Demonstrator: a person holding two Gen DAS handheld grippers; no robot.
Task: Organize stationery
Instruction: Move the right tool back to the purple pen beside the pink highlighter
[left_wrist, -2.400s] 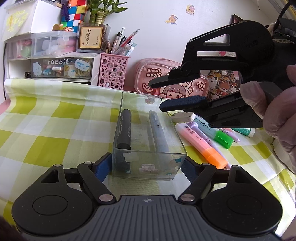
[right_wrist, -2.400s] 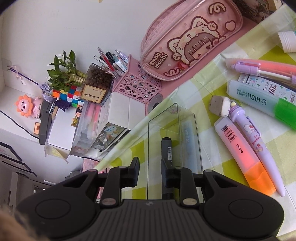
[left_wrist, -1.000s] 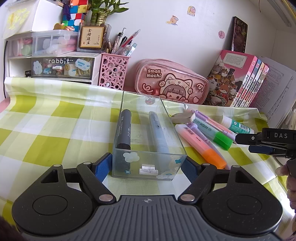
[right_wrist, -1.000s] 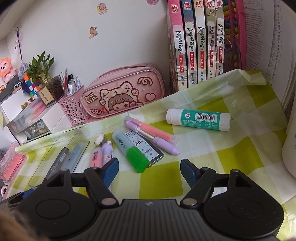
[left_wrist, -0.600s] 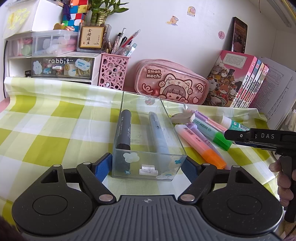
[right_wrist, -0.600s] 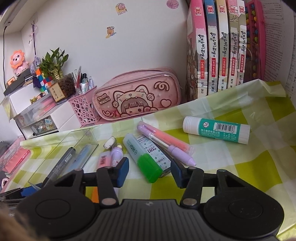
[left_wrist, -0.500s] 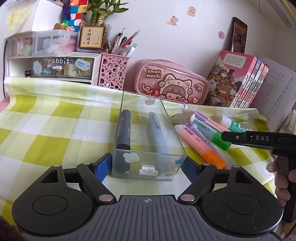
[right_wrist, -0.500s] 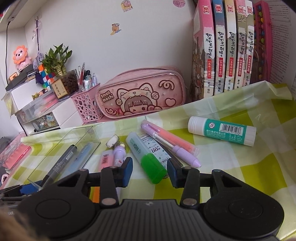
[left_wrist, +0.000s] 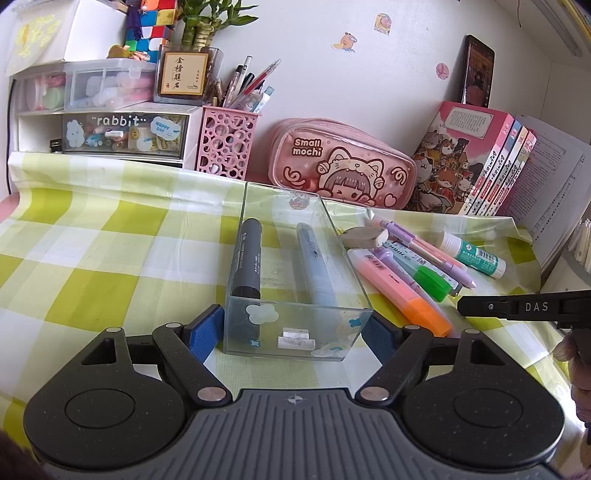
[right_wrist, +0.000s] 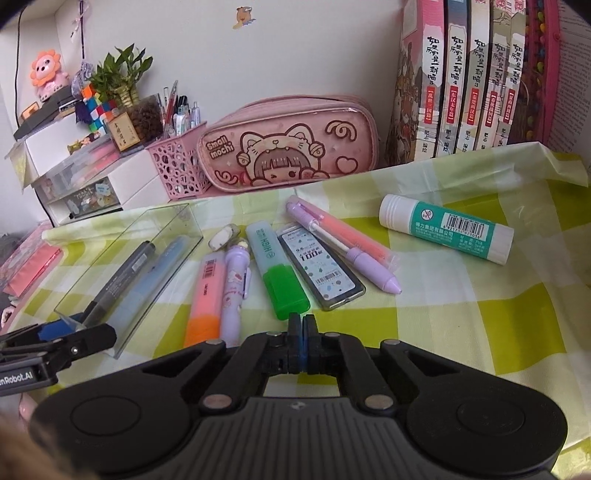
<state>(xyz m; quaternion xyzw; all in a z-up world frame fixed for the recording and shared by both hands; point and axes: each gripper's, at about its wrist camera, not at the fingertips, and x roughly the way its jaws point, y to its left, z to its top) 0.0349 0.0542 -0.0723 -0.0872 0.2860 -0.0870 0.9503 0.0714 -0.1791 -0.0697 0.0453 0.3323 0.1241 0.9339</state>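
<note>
The stationery lay partly sorted on the checked tabletop (left_wrist: 110, 258): the clear box (left_wrist: 295, 325) held a black marker (left_wrist: 247, 258) and a blue-grey pen (left_wrist: 314, 266), while at its three o'clock the green highlighter (right_wrist: 277, 269), orange highlighter (right_wrist: 205, 295), lead case (right_wrist: 319, 269) and glue stick (right_wrist: 447, 229) waited loose. The left gripper (left_wrist: 295, 328) kept its jaws spread around the box. The right gripper (right_wrist: 303, 332), whose jaws had just pressed together empty, sat just short of the green highlighter, so no pickup had begun.
</note>
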